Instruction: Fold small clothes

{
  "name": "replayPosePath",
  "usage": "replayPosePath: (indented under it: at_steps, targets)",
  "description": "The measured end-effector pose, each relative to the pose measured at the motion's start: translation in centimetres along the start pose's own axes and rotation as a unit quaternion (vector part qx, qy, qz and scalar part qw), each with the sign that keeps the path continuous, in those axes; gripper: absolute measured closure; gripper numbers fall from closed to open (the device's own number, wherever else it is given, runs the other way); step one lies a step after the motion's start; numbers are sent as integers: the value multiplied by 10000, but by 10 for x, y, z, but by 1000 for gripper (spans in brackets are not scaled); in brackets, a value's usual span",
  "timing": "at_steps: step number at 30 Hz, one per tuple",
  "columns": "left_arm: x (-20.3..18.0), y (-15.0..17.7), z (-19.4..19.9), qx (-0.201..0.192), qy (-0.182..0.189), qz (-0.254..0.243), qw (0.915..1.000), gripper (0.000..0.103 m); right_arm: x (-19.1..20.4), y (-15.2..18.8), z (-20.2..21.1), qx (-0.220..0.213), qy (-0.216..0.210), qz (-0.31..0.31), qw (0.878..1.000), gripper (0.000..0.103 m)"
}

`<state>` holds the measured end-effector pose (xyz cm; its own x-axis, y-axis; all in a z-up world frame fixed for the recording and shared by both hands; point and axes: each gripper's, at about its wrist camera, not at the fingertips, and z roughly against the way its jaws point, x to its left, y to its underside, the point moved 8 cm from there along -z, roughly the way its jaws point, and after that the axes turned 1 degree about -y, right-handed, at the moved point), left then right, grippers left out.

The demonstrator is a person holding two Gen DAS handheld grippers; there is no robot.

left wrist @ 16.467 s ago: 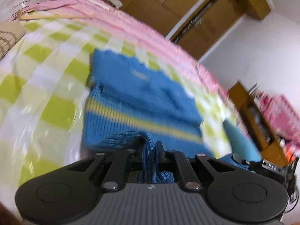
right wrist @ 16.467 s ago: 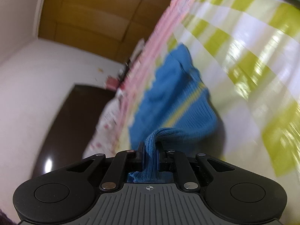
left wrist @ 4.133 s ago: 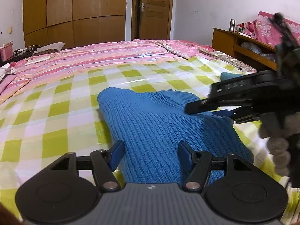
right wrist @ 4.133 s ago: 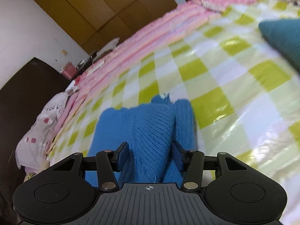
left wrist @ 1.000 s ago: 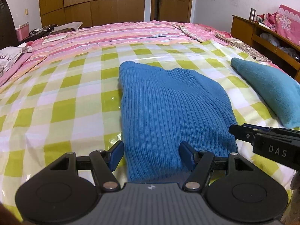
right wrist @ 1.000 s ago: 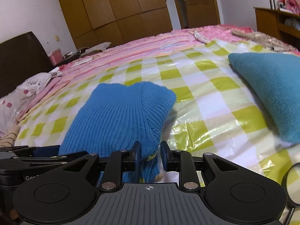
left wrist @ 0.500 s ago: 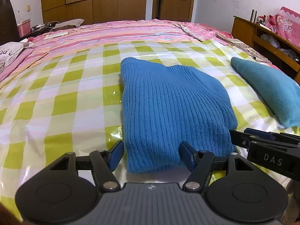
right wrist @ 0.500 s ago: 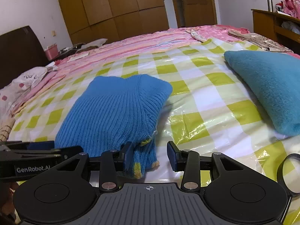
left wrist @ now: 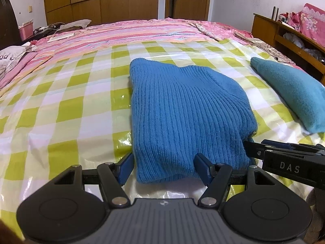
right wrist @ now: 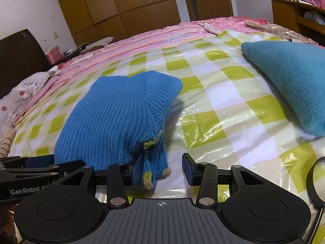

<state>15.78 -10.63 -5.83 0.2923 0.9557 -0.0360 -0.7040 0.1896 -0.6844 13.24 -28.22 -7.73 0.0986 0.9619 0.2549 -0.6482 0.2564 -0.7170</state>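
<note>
Both the left gripper (left wrist: 164,166) and the right gripper (right wrist: 161,169) sit low, level and side by side, jaws spread wide.

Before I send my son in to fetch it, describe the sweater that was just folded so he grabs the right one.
On the bed's yellow-green checked sheet, look near the middle, in front of the pink striped blanket. The folded sweater is bright blue ribbed knit with yellow trim at one corner, unlike the fuzzy plain teal garment to its right.
</note>
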Motion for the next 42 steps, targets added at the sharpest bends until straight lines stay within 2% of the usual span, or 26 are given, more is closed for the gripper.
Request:
replayPosePath:
  at_steps: [17, 28, 29, 30, 34, 42]
  targets:
    - [-3, -3, 8, -11, 26, -172, 9998, 32, -8, -3, 2, 13, -107, -267, 9996, 52]
    - [7, -20, 15, -138, 46, -179, 9997, 32, -14, -21, 23, -482, -513, -806, 9943, 45]
    - [8, -22, 14, -140, 39, -162, 9998, 32, -12, -24, 24, -549, -542, -803, 9938, 42]
    - [9, -24, 12, -143, 29, -146, 9998, 32, -10, -27, 23, -593, -557, -789, 9936, 36]
    - [10, -31, 5, -155, 11, -120, 9998, 32, -1, -41, 11, -535, -752, -749, 9929, 29]
    - [5, -43, -8, -136, -12, -165, 9998, 32, -1, -52, -26, -300, -534, -678, 9958, 27]
